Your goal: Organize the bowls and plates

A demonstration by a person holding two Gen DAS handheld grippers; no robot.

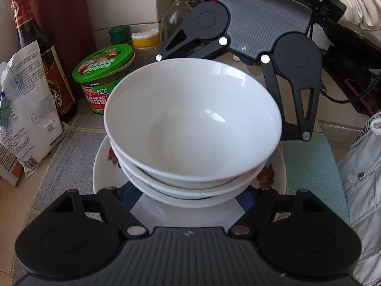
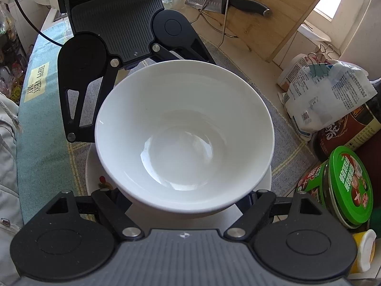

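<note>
Your left gripper [image 1: 190,197] angles down at the near side of the bowl stack [image 1: 193,124], mouths up, on a floral plate [image 1: 104,166]; right gripper [image 1: 238,54] opposite. Jaws half-spread w/ tips hidden, so grip can't be told. Only right view shows knife [image 2: 228,2] & cutting board [image 2: 273,23].

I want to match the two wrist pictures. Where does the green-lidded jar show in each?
Left wrist: green-lidded jar at middle left, behind the stacked white bowls.
Right wrist: jar at lower right, right of the bowls.
Shared landmark: the clipped white bag.
</note>
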